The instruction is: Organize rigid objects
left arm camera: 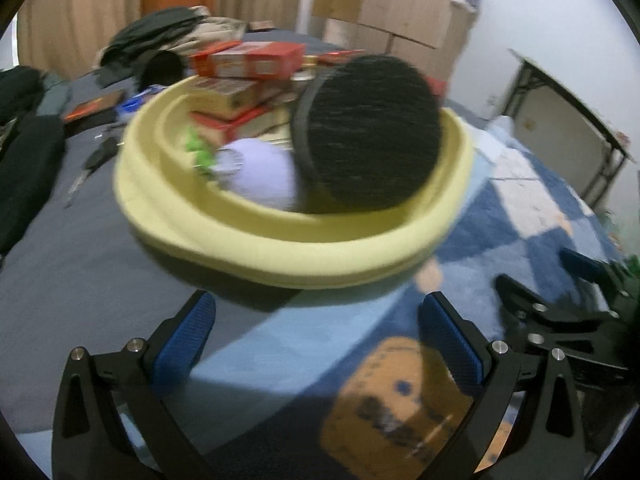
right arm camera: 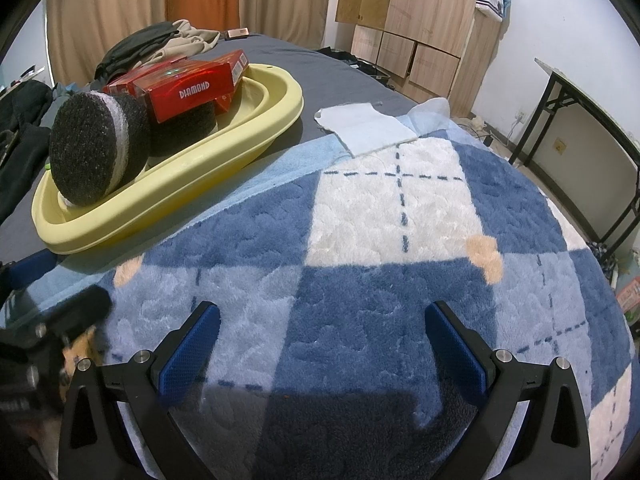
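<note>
On the bed, seen from the left wrist view, a pale yellow basin point(left arm camera: 280, 248) rests partly on the grey sheet point(left arm camera: 80, 248) and partly on the blue checked blanket point(left arm camera: 520, 216). Inside it stand stacked red boxes point(left arm camera: 248, 60), a black round pad point(left arm camera: 372, 136) propped on edge against the right wall, a pale lavender rounded item point(left arm camera: 260, 172) and something green point(left arm camera: 198, 148), too blurred to identify. The left tongs point(left arm camera: 316, 344) hang just short of the basin's near rim, blue pads apart, nothing between them. An orange patch on the blanket point(left arm camera: 396, 400) lies below them. The right tongs point(left arm camera: 560, 300) show at the right edge; their state cannot be judged from this view. Dark clothing point(left arm camera: 160, 32) is heaped at the far side of the bed.

From the right wrist view, the basin point(right arm camera: 224, 148) sits at upper left, well apart from the right tongs point(right arm camera: 320, 344), which are spread wide over the blanket point(right arm camera: 360, 280) and grip nothing. A black round pad with a white band point(right arm camera: 92, 148) leans at the basin's near end; a red box marked DIAMOND point(right arm camera: 192, 88) lies on another dark pad behind it. A white cloth point(right arm camera: 368, 124) lies on the blanket's far edge. Wooden cabinets point(right arm camera: 420, 20) and a folding desk point(right arm camera: 592, 120) stand beyond the bed.
</note>
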Available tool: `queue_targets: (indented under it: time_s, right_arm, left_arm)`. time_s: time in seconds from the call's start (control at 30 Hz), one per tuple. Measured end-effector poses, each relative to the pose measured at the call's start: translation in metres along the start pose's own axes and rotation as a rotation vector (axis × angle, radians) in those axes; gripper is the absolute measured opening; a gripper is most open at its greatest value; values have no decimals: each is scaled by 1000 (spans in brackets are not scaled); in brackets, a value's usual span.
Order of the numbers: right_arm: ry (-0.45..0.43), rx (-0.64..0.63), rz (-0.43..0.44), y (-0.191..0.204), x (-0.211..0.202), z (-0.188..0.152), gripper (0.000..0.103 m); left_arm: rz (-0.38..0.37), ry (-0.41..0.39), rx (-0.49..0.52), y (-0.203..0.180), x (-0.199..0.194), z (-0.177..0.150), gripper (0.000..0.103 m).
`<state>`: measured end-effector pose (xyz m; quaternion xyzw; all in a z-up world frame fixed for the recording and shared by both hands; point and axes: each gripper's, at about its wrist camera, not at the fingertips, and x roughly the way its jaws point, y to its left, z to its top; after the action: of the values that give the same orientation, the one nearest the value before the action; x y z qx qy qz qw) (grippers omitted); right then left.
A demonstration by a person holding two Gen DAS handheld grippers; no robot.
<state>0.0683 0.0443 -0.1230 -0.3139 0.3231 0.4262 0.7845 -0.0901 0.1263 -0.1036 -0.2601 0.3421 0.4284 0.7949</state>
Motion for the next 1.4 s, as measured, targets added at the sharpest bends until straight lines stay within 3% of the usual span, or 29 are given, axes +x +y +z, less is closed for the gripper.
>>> queue_targets:
  time_s: [0.27, 1.4]
  right_arm:
    - [0, 1, 1, 0, 0, 0, 103]
    - [0, 0, 1, 0, 0, 0, 103]
  left_arm:
    - [60, 13, 30, 2, 3, -3, 103]
    - [67, 14, 34, 1, 4, -3, 103]
